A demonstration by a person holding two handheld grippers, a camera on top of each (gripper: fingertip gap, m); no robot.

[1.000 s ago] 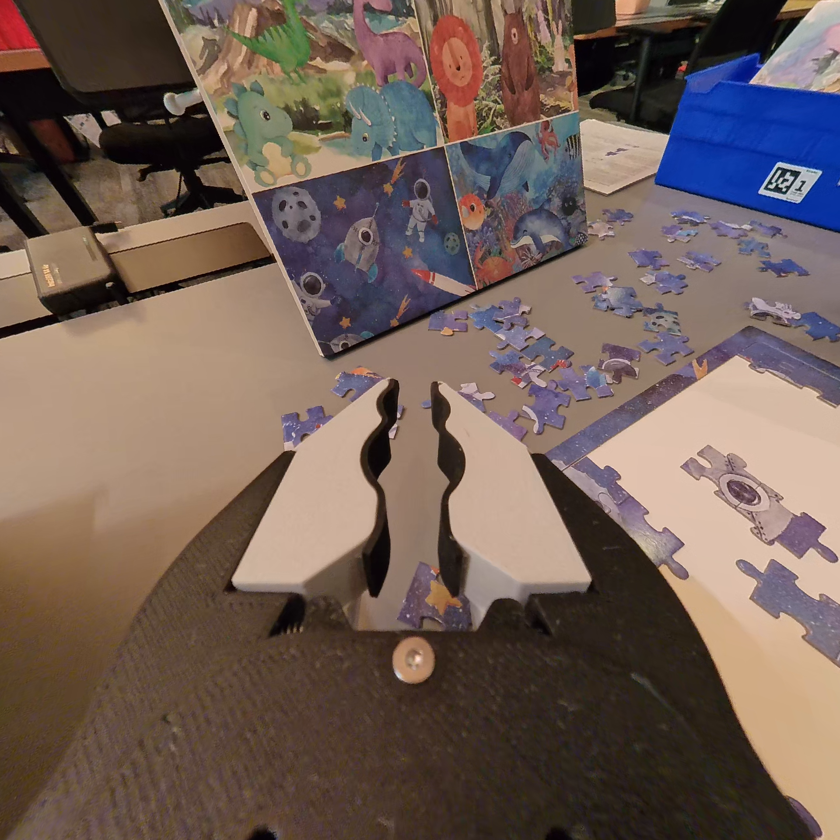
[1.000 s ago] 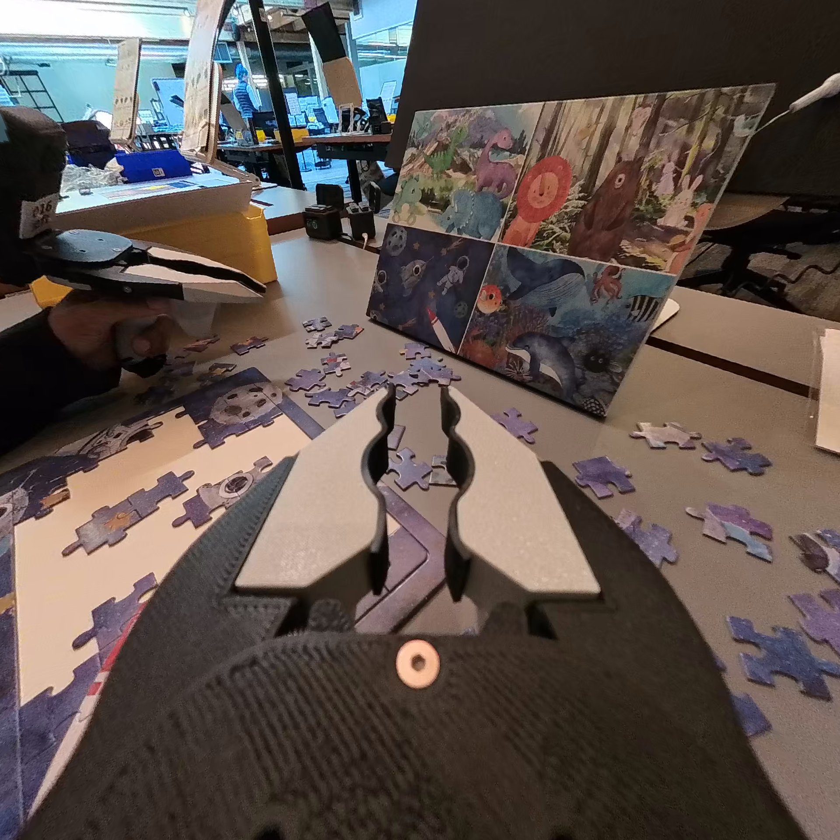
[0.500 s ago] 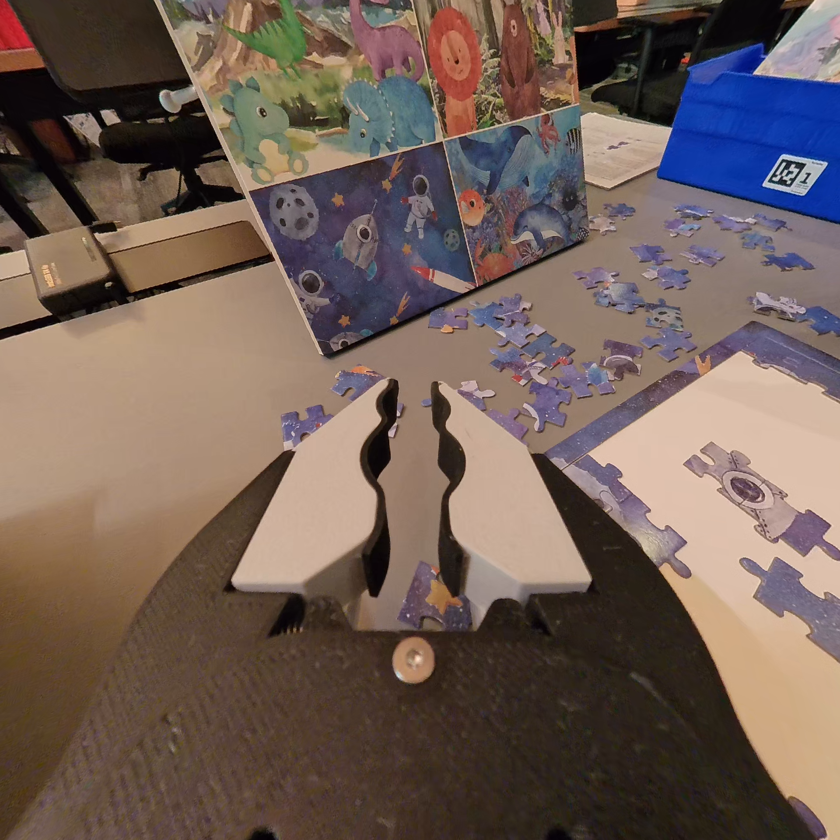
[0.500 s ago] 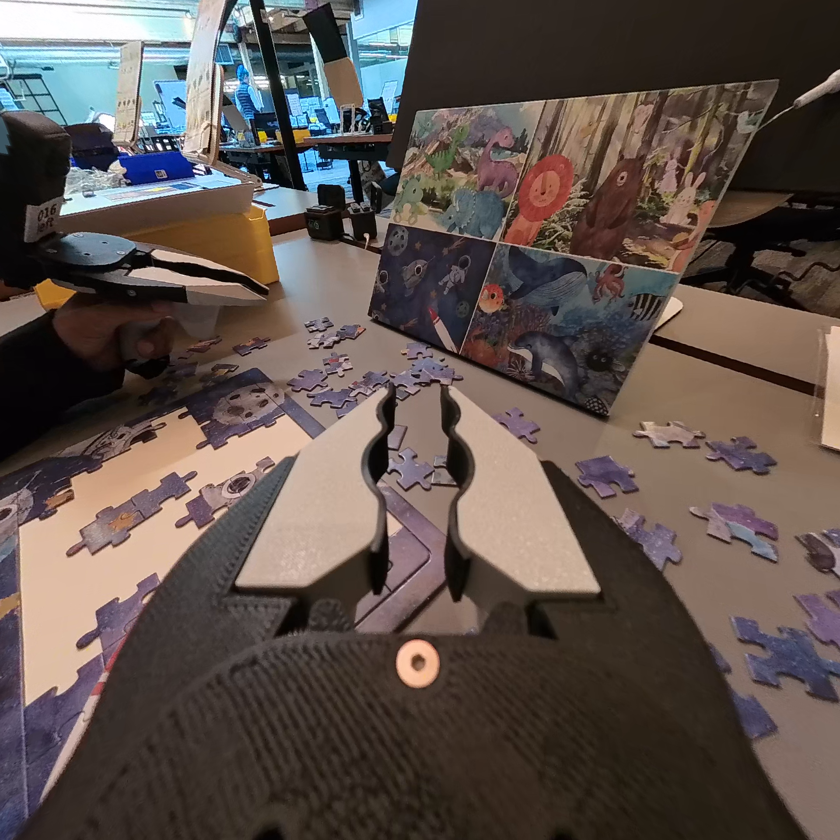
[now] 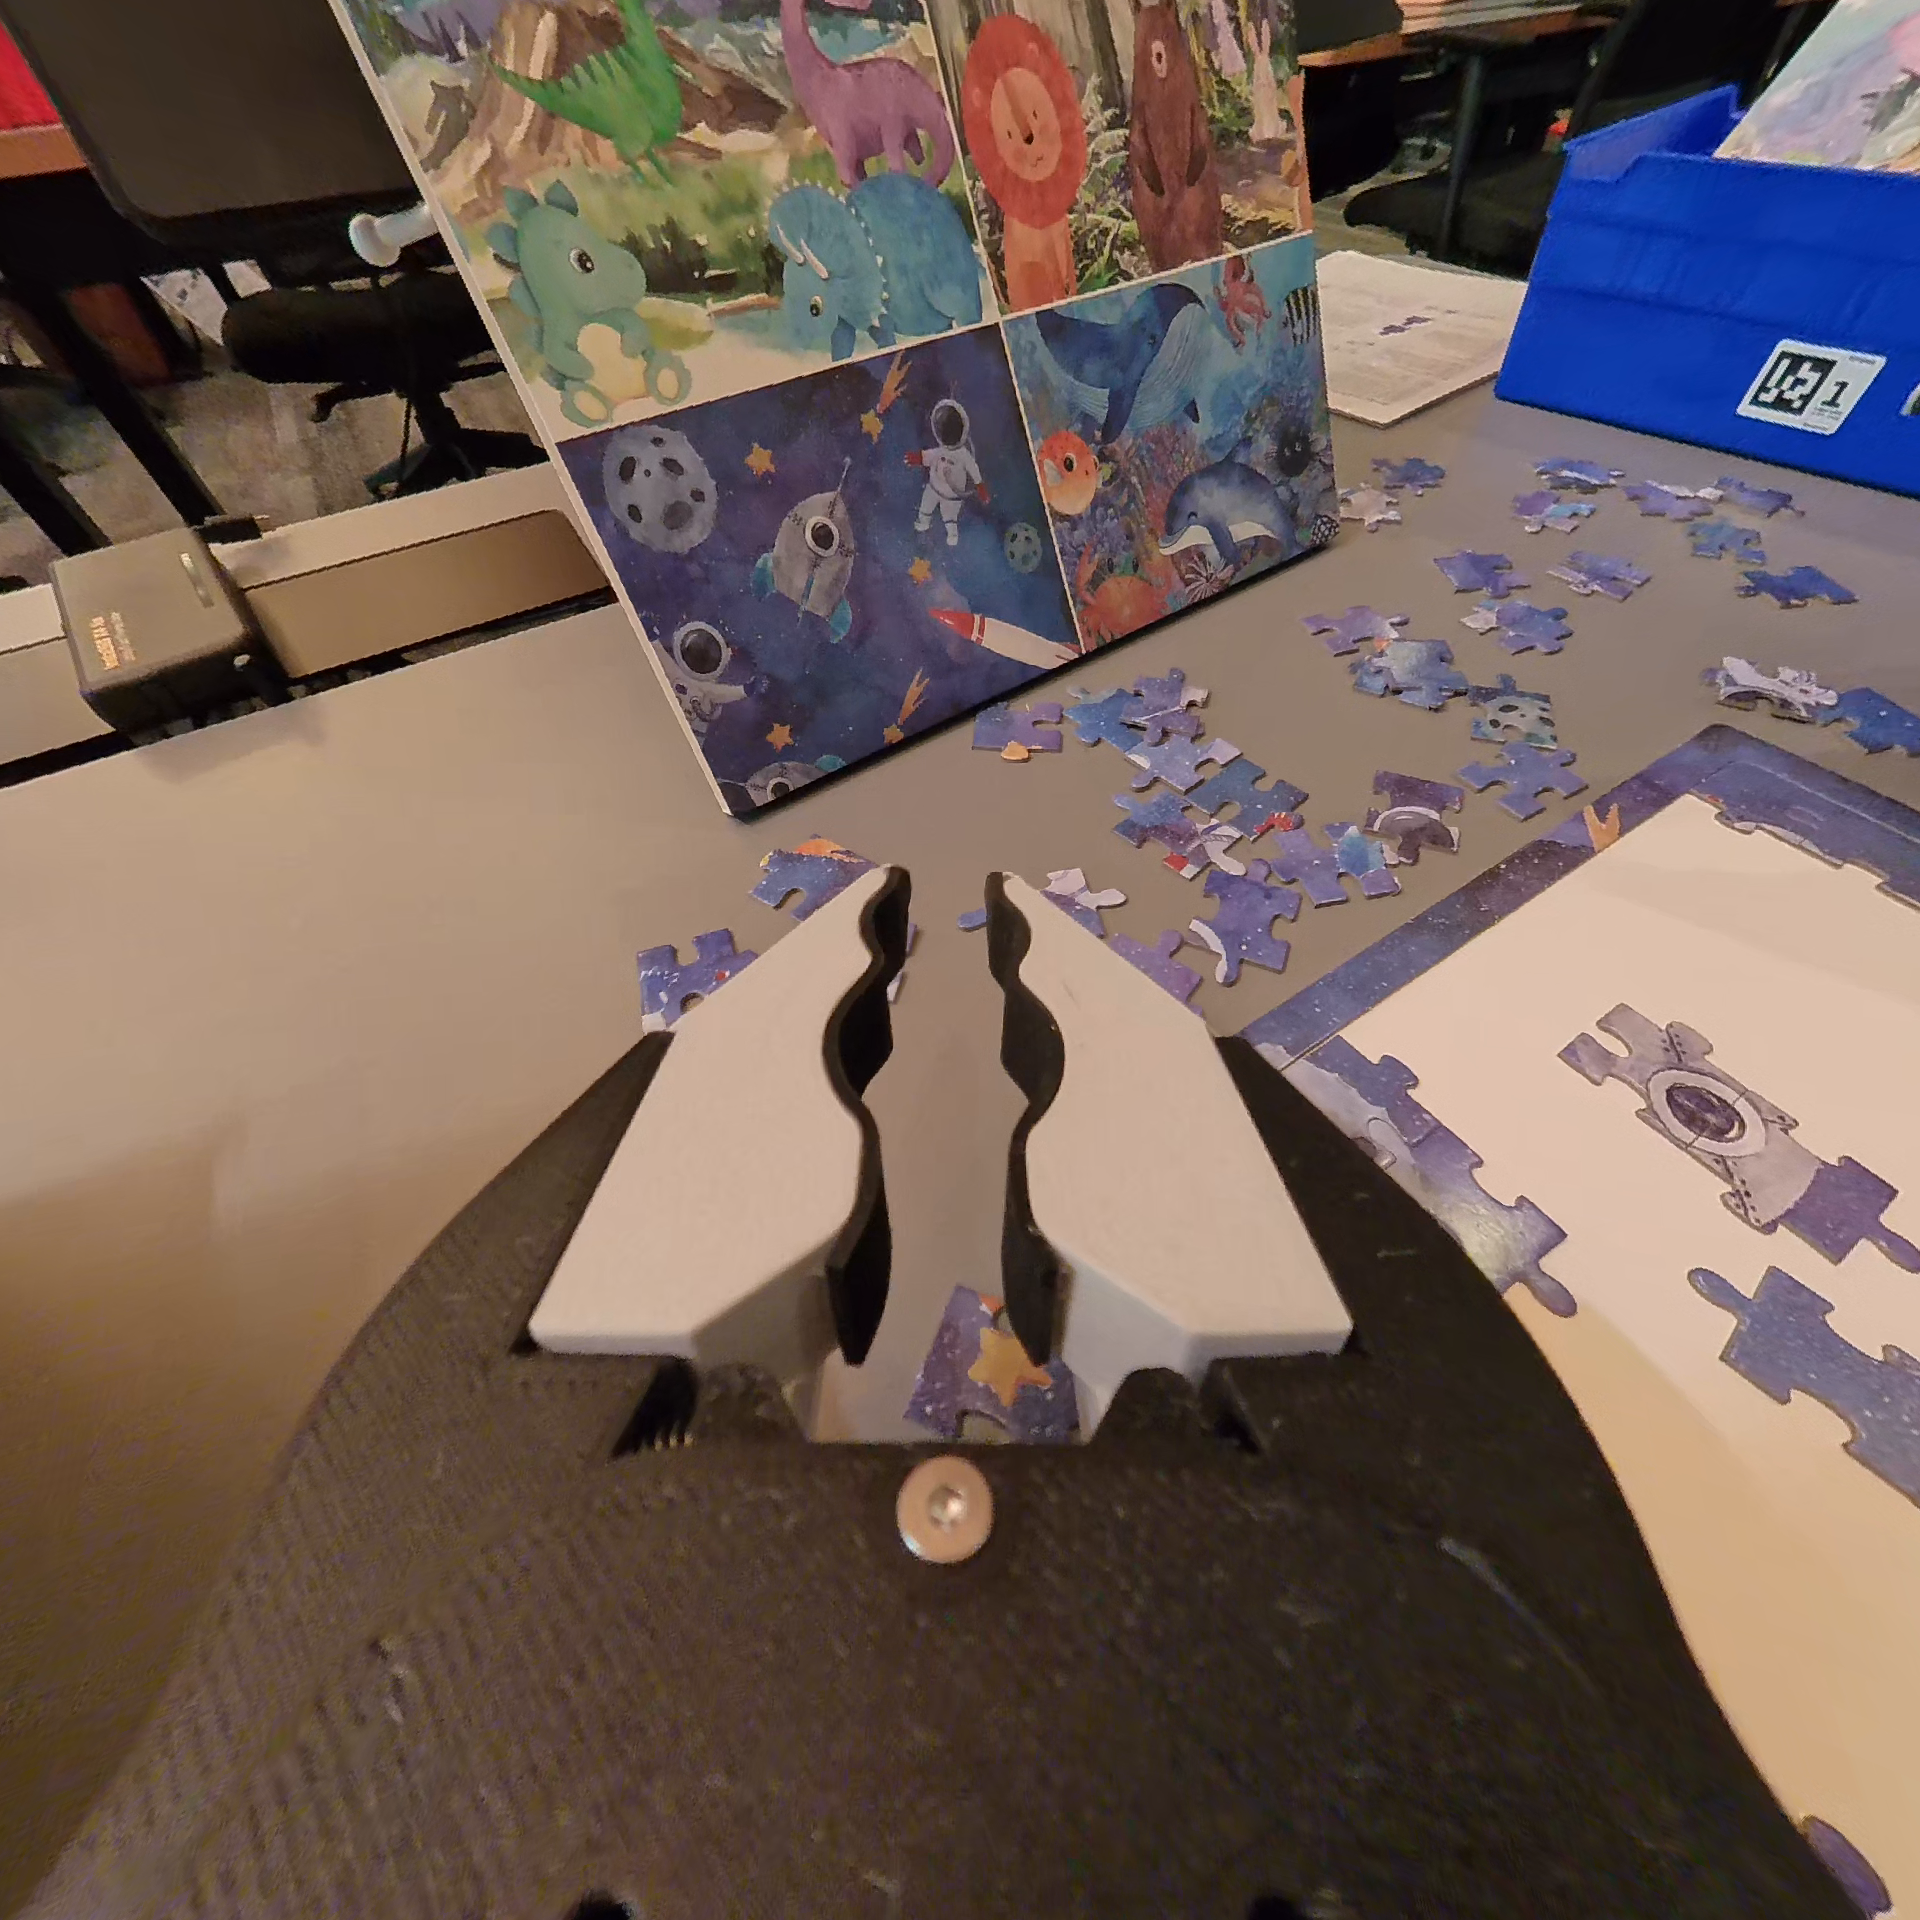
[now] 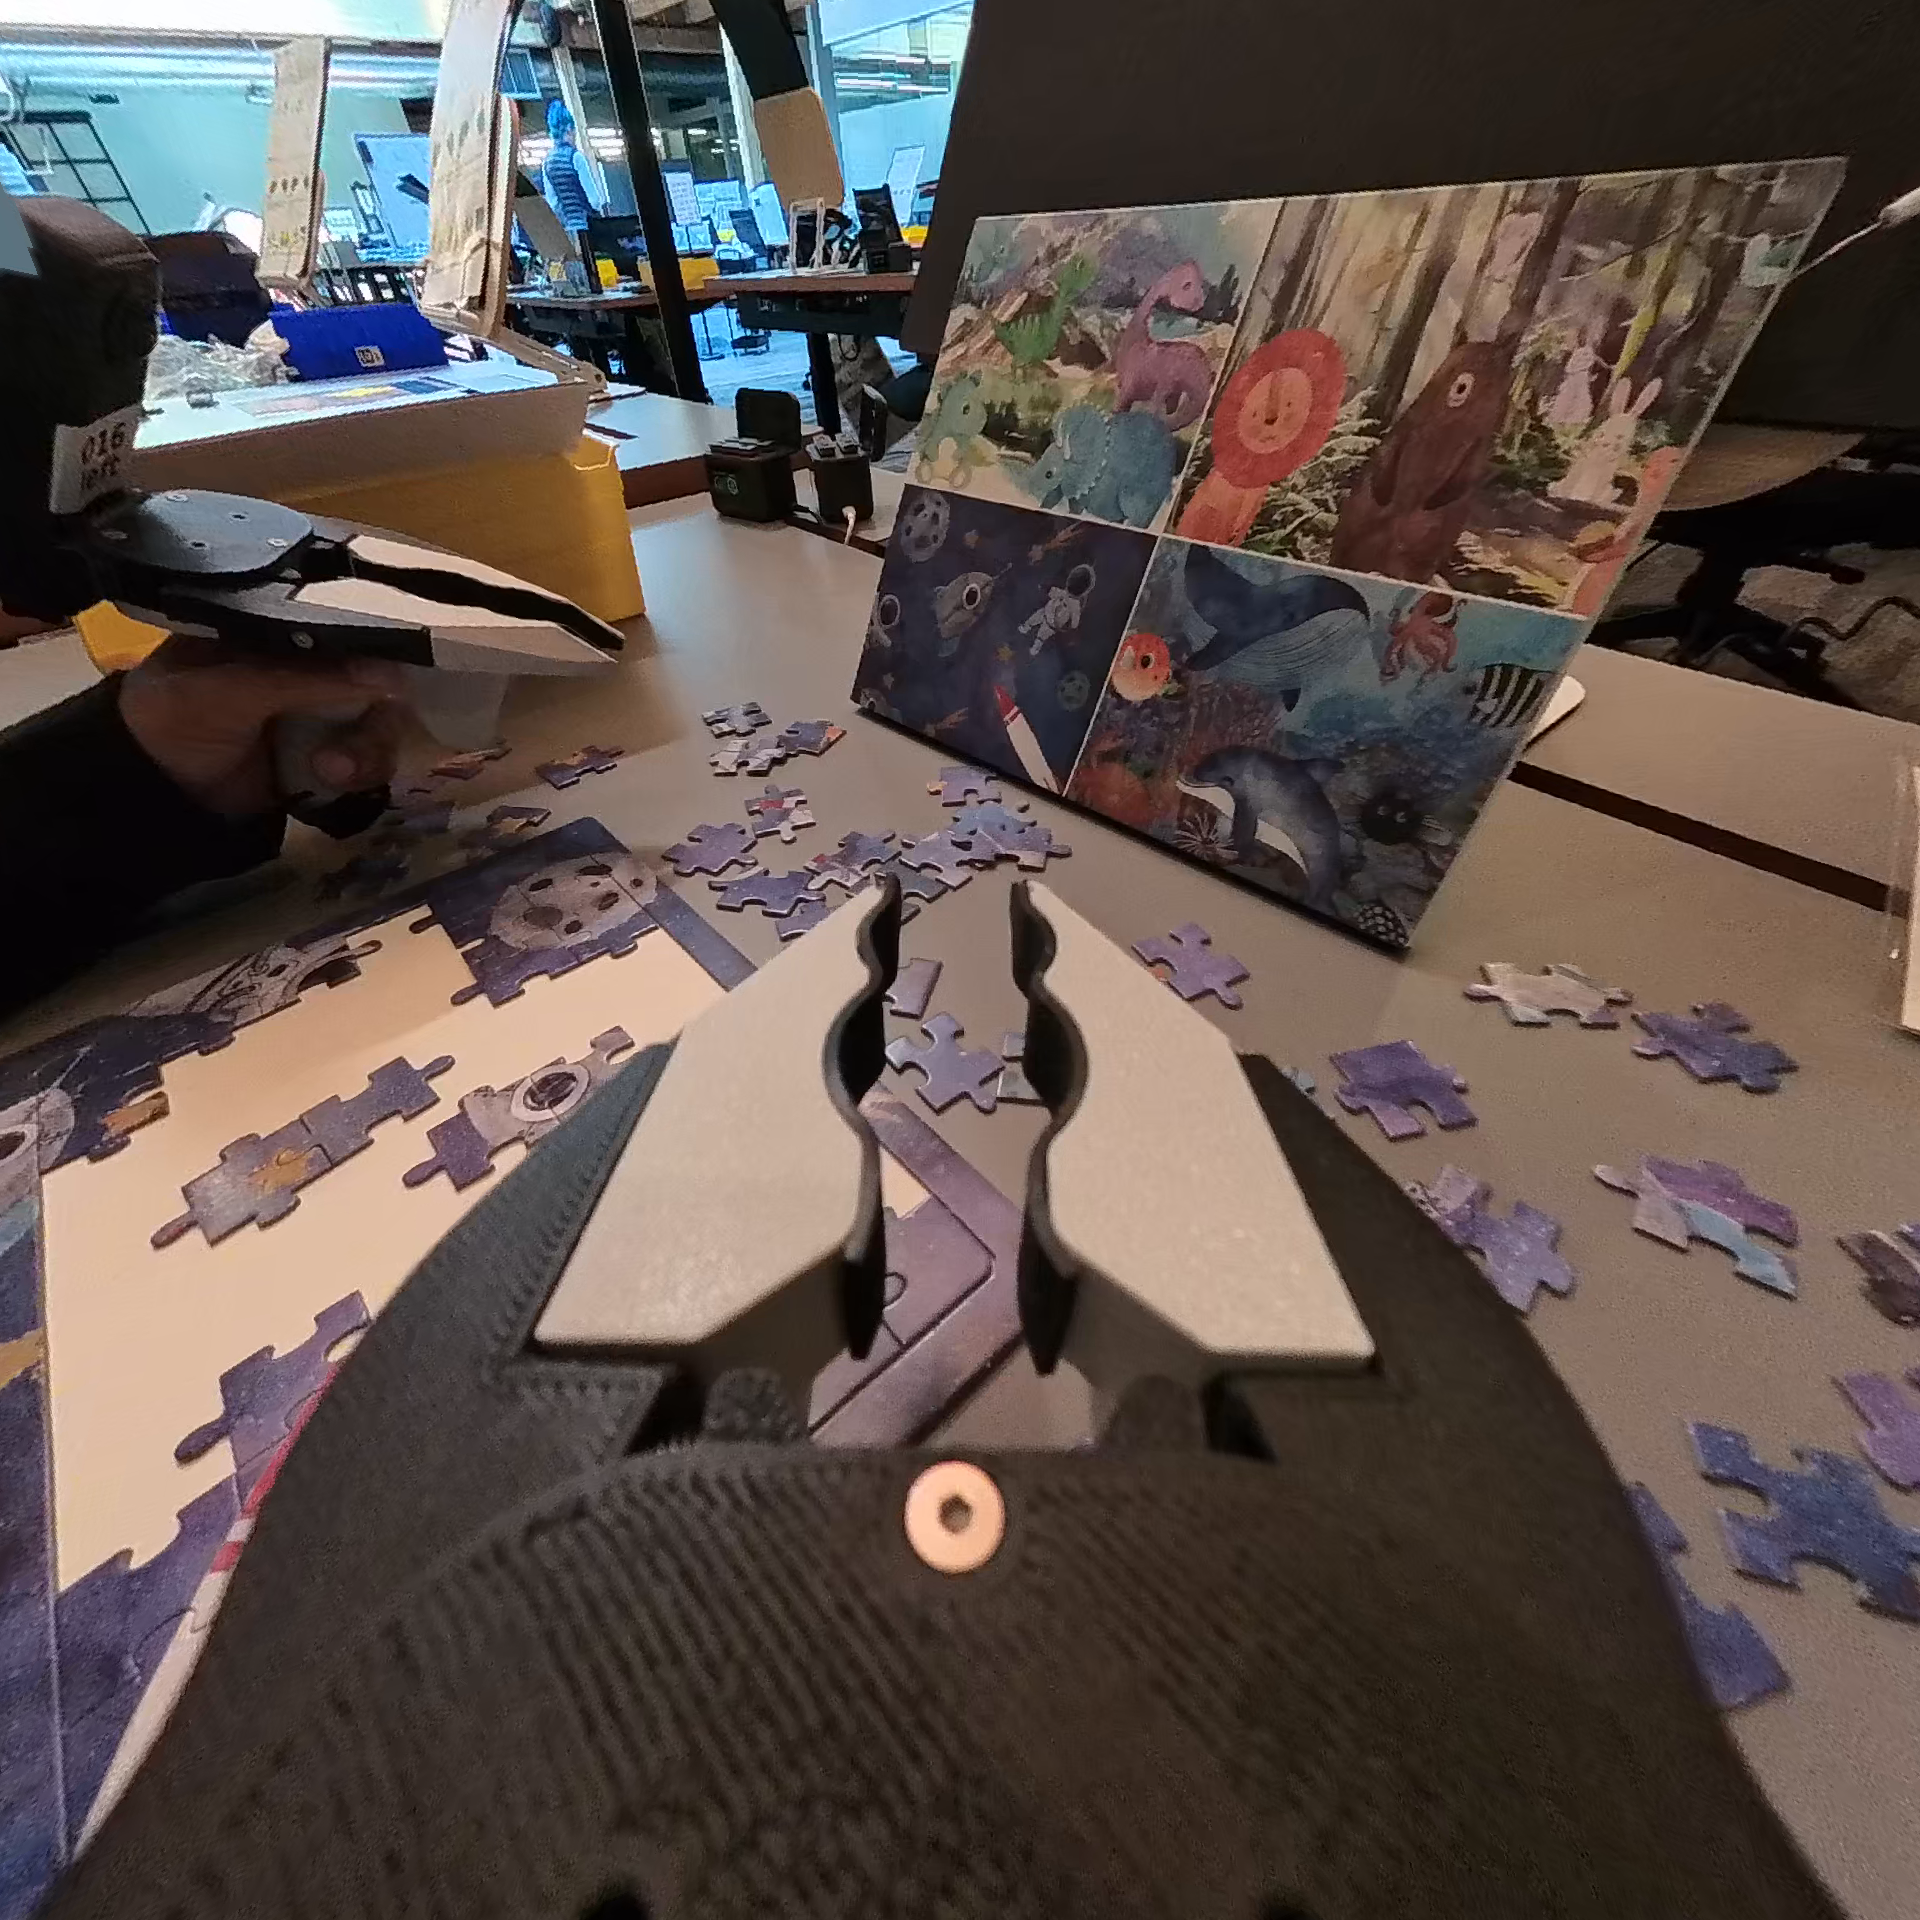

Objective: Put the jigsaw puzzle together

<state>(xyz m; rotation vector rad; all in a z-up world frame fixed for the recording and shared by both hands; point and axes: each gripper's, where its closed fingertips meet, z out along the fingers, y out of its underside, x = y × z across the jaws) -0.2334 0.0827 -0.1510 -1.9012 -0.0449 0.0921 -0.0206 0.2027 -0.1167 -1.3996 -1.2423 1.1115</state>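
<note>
Hovering over the grey table (image 5: 312, 987), left gripper (image 5: 945, 894) has fingers slightly apart, nothing clamped at the tips; a starred blue puzzle piece (image 5: 987, 1371) shows low centre between the finger bases, contact unclear. Right gripper (image 6: 951, 899) is parted too, bare, above loose pieces (image 6: 940, 1060) mid-frame. Puzzle tray (image 6: 125, 1278) sits lower left, picture board (image 6: 1299, 520) upper right.

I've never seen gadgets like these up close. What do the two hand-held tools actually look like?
Each tool has a wide, ribbed black body with a silver screw, and two pale grey wedge-shaped fingers lined with wavy black pads. Seen from the right one, the left tool bears a small white sticker, and its holder wears a dark sleeve.
</note>
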